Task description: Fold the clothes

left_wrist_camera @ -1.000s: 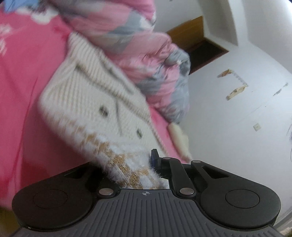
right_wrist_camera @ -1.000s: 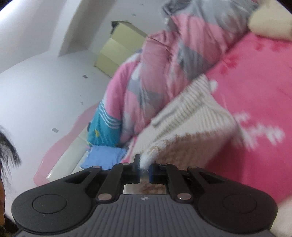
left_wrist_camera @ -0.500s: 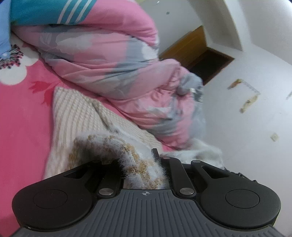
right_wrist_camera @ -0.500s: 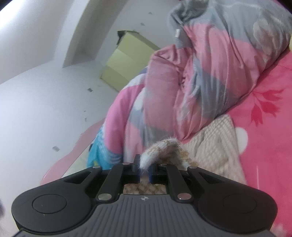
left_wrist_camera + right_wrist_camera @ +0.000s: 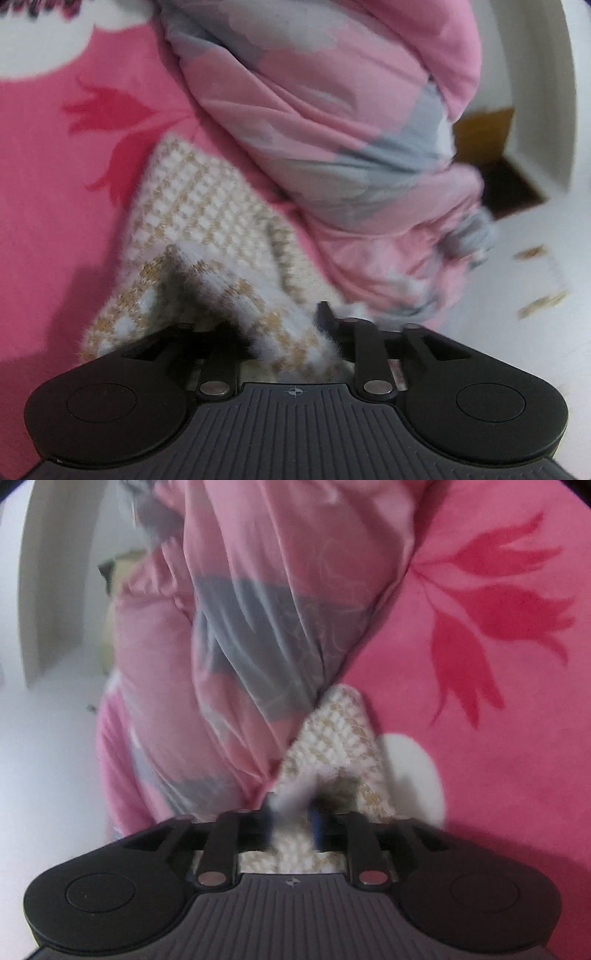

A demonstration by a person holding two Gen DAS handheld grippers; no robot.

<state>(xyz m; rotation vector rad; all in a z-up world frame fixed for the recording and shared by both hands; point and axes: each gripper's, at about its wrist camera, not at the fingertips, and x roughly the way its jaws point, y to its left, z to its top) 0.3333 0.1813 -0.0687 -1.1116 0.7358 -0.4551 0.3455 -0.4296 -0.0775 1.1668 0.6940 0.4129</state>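
Note:
A cream knitted cardigan (image 5: 192,206) with a tan check pattern lies on the pink flowered bed sheet (image 5: 55,184), close against a rolled quilt. My left gripper (image 5: 280,332) is shut on a thick fluffy bunch of its hem, which hides the left finger. The hem is doubled forward over the rest of the garment. In the right wrist view the cardigan (image 5: 343,734) narrows to a corner at the quilt's foot. My right gripper (image 5: 292,814) is shut on a blurred fold of its edge, low over the sheet (image 5: 498,738).
A bulky pink and grey quilt (image 5: 332,129) lies just beyond the cardigan and fills the left of the right wrist view (image 5: 240,646). White wall (image 5: 535,258) and a dark doorway (image 5: 509,184) lie past it. Bare pink sheet stretches to both outer sides.
Both grippers have carried the hem forward and down toward the quilt, so the cardigan lies doubled over. The right fingers stand a little wider apart than before.

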